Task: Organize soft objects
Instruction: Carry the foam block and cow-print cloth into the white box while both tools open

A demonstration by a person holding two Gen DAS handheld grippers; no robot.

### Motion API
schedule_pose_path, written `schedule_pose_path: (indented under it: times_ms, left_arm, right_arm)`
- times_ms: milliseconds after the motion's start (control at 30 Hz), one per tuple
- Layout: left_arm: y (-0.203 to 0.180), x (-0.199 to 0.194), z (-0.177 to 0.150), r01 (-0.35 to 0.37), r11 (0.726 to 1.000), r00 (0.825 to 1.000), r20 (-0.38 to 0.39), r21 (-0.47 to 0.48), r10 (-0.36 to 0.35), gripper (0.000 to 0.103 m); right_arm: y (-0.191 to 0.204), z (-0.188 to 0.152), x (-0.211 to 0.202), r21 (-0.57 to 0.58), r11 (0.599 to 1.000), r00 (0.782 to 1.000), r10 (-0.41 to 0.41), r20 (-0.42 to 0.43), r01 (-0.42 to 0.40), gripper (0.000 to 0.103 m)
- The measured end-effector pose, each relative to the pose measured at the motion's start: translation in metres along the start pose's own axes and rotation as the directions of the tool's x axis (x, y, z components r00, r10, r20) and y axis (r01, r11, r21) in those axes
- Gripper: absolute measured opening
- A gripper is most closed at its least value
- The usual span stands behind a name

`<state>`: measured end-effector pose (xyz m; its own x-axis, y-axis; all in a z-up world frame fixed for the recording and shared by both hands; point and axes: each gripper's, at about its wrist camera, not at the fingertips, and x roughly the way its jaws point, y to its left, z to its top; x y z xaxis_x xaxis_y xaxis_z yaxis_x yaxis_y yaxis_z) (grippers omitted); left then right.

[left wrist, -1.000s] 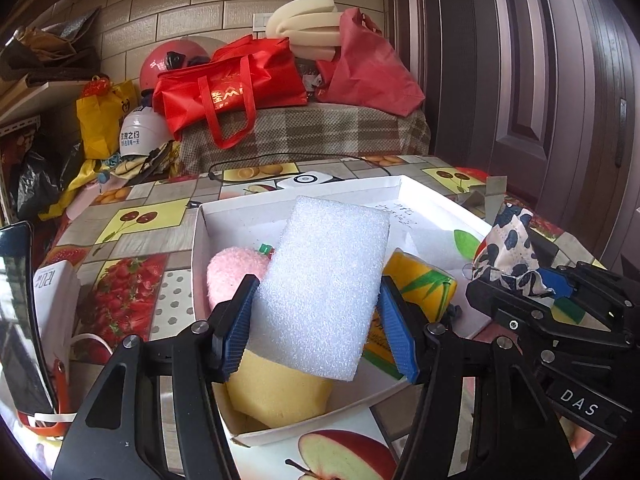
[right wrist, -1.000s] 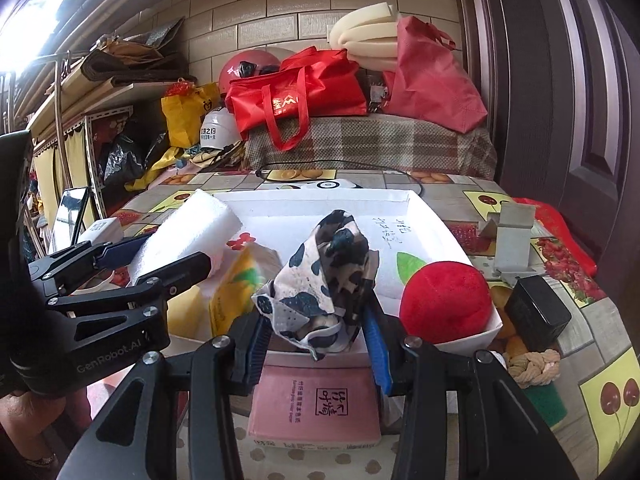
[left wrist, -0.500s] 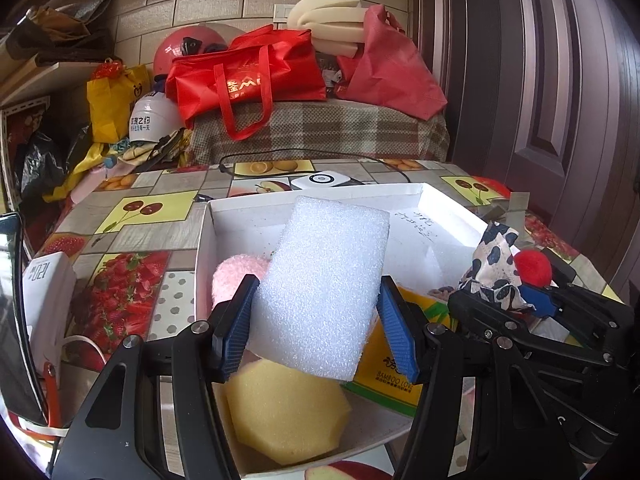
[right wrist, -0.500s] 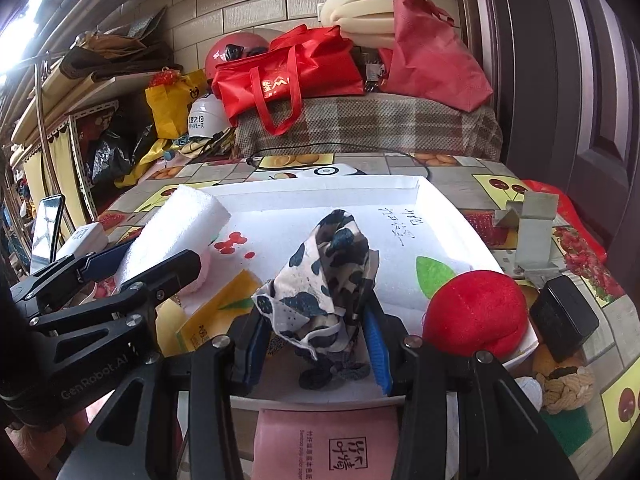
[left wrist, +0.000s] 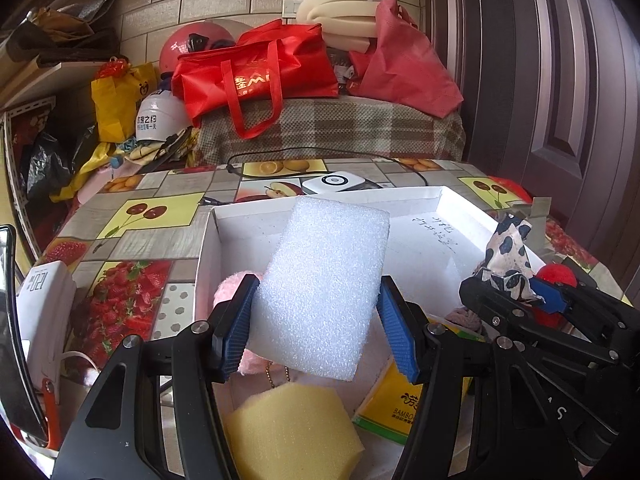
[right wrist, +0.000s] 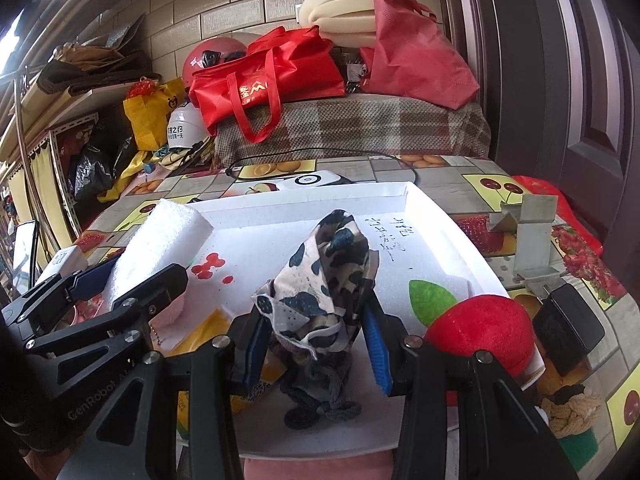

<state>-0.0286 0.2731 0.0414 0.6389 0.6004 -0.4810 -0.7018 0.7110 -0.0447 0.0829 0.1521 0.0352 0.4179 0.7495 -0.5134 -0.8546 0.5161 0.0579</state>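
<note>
Over white tray (left wrist: pixel 460 208), left gripper (left wrist: pixel 320 328) clamps foam block (left wrist: pixel 324 292); right gripper (right wrist: pixel 316 336) pinches spotted cloth (right wrist: pixel 328 272).

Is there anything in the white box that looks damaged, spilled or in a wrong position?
Nothing stands out. The white box looks intact; the yellow sponge, tissue pack and red plush ball lie loosely inside it.

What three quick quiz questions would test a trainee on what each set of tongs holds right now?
1. True or false: the left tongs grip the white foam block.
2. What do the right tongs hold: A) red plush ball, B) spotted cloth, C) yellow sponge?
3. Fill in: both held items hang over the white ____.

Key: 1 true; 2 B; 3 tray.
</note>
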Motion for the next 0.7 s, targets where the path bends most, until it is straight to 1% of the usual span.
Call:
schedule_pose_path:
  times_ms: [233, 367, 433, 567, 633, 700]
  left_arm:
    - [0.001, 0.01, 0.003, -0.02, 1.0, 1.0, -0.024, -0.004, 0.02, 0.06]
    - [0.003, 0.017, 0.005, -0.025, 0.999, 0.999, -0.045, -0.019, 0.024, 0.06]
    - [0.005, 0.019, 0.005, -0.028, 0.999, 0.998, -0.056, -0.027, 0.027, 0.06]
    - [0.004, 0.018, 0.005, -0.035, 0.999, 0.998, -0.053, -0.024, 0.033, 0.06]
    - [0.004, 0.017, 0.005, -0.047, 0.999, 0.998, -0.05, -0.026, 0.046, 0.061]
    - [0.006, 0.013, 0.006, -0.083, 0.996, 0.996, -0.029, -0.037, 0.082, 0.064]
  right_arm:
    - [0.001, 0.008, 0.013, 0.01, 0.999, 0.999, -0.032, -0.001, 0.032, 0.044]
    - [0.001, 0.011, 0.022, 0.009, 0.999, 0.999, -0.042, -0.023, 0.042, 0.044]
    - [0.002, 0.011, 0.023, 0.008, 0.999, 0.999, -0.044, -0.028, 0.044, 0.044]
    - [0.001, 0.011, 0.02, 0.012, 0.999, 0.999, -0.046, -0.018, 0.046, 0.046]
    - [0.0, 0.011, 0.02, 0.018, 0.998, 0.998, -0.054, -0.014, 0.055, 0.051]
    - [-0.003, 0.011, 0.019, 0.036, 0.997, 0.997, -0.071, -0.01, 0.071, 0.065]
